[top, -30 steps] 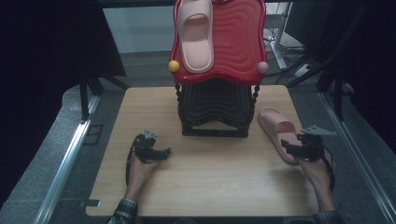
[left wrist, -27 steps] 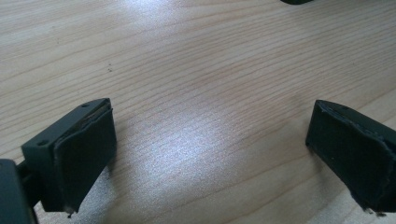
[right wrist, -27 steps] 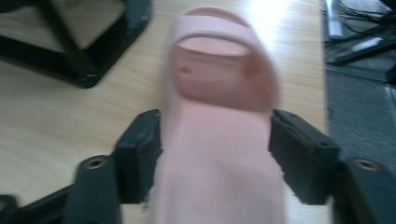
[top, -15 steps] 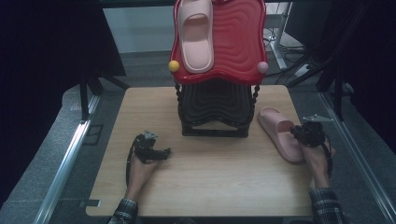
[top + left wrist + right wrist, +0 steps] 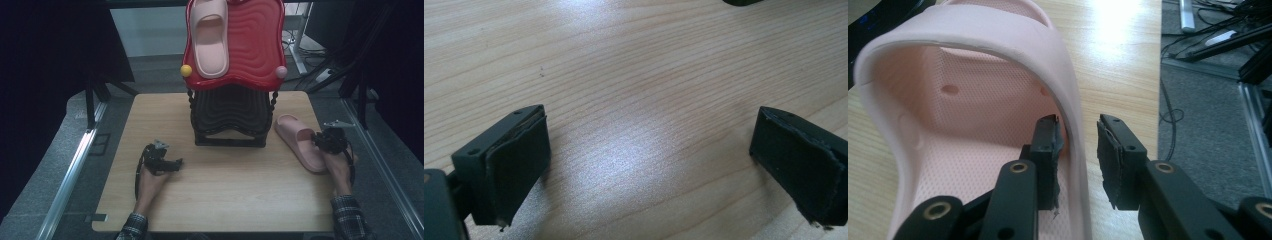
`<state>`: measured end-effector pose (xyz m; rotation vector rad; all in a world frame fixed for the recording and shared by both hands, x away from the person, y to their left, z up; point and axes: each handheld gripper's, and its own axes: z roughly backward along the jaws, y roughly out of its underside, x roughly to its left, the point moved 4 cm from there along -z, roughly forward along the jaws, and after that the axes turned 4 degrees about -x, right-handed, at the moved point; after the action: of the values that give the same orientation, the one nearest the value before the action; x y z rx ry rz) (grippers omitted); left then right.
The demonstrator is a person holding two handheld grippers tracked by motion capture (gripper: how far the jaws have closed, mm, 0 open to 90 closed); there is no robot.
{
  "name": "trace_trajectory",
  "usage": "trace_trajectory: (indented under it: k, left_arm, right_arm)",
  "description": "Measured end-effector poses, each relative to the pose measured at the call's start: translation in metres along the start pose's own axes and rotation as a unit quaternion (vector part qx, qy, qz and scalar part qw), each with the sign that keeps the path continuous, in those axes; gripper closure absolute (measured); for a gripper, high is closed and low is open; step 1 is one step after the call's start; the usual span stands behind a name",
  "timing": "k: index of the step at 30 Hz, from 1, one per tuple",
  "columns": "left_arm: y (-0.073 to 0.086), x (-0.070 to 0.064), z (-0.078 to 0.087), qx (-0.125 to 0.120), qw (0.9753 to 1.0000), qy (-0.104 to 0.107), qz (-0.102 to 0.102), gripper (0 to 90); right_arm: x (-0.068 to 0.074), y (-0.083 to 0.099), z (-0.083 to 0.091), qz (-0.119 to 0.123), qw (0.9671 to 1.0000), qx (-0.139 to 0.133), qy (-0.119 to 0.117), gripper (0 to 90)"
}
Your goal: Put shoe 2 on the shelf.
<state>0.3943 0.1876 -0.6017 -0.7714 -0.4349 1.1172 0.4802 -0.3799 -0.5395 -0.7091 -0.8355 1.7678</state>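
Note:
One pink slipper [image 5: 295, 135] lies on the wooden table [image 5: 225, 200], right of a two-tier rack. My right gripper [image 5: 325, 140] is at its right side. In the right gripper view the jaws of that gripper [image 5: 1078, 122] straddle the right edge of the slipper's strap [image 5: 998, 45]. One pad is inside against the wall, and the other is outside with a thin gap, so it is open but narrow. A second pink slipper [image 5: 209, 37] lies on the rack's red top tray [image 5: 255, 45]. My left gripper [image 5: 167, 164] rests wide open on the bare table [image 5: 634, 75], holding nothing.
The black lower tier [image 5: 227, 112] of the rack stands at the table's middle back, with yellow [image 5: 186, 70] and pink [image 5: 281, 72] knobs on the red tray. Cables and a grey floor [image 5: 1208, 100] lie beyond the table's right edge. Metal rails run along both sides.
My right gripper has moved forward along the slipper from its near end up to the strap's right side. The left gripper has stayed put.

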Motion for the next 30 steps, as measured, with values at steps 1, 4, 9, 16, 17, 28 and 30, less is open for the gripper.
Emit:
trace_trajectory:
  k: [1,4,9,16,17,28,30]
  left_arm:
    - [0.000,0.000,0.000,0.000,1.0000,0.000,0.000,2.6]
    - [0.000,0.000,0.000,0.000,1.0000,0.000,0.000,2.6]
    - [0.000,0.000,0.000,0.000,1.0000,0.000,0.000,2.6]
    - [0.000,0.000,0.000,0.001,1.0000,0.000,-0.001,2.7]
    - [0.000,0.000,0.000,0.000,1.0000,0.000,0.001,2.7]
    - [0.000,0.000,0.000,0.001,1.0000,0.000,-0.001,3.0]
    - [0.000,0.000,0.000,0.001,1.0000,0.000,-0.002,3.0]
  right_arm:
    - [0.000,0.000,-0.001,-0.001,1.0000,0.001,-0.002,74.6]
    - [0.002,-0.002,-0.003,0.001,1.0000,0.004,-0.006,82.3]
    - [0.007,-0.004,0.000,0.016,0.9998,0.008,0.002,84.0]
    - [0.012,-0.019,0.013,-0.010,0.9998,-0.009,0.010,83.8]
    - [0.012,-0.022,0.015,-0.018,0.9997,-0.015,0.009,83.8]
    - [0.021,-0.059,0.037,-0.067,0.9904,-0.116,0.035,83.7]
    - [0.022,-0.066,0.040,-0.073,0.9873,-0.135,0.043,83.8]
